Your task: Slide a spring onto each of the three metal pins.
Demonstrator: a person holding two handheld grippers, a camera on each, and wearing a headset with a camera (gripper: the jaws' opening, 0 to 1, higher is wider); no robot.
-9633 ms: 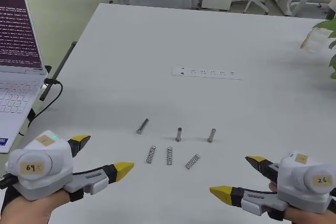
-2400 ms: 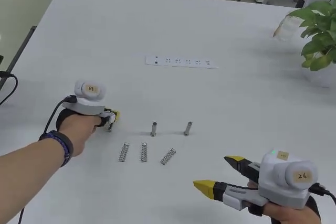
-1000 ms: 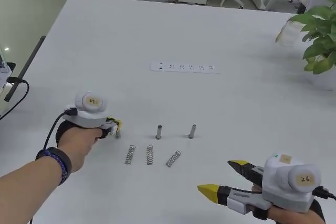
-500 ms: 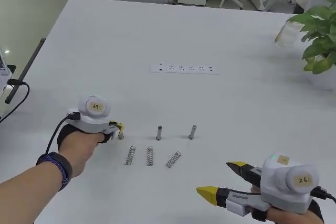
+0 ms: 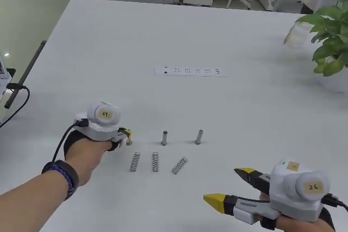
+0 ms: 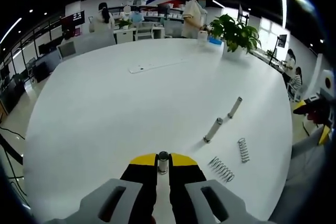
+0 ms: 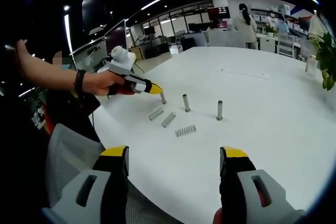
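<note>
Step in hand: steadying a pin for its spring. The left gripper (image 5: 126, 134), left of centre in the head view, has its jaws pressed onto the left pin (image 6: 163, 161), pinching it near the top. The pin looks upright, its cap poking out between the yellow tips in the left gripper view. The middle pin (image 5: 164, 138) and right pin (image 5: 199, 137) stand bare on the white table (image 5: 244, 107), centre frame. Three springs lie flat just below the pins: left spring (image 5: 134, 161), middle spring (image 5: 155, 161), right spring (image 5: 179, 165). None is on a pin, so the task looks barely begun. The right gripper (image 5: 225, 186), lower right, has its jaws spread wide, is empty, and is well apart from the springs. Likely next move: the right gripper reaches in, pinches a spring by one end and lines its bore over the held pin's top. The left jaws crowd that top, so there is little room. Hard to make out: the left pin's lower shaft is hidden by the jaws, so I can't tell whether its foot touches the table. The springs' coil ends are too small to read. A power strip (image 5: 187, 71) lies at upper centre, away from the work.
</note>
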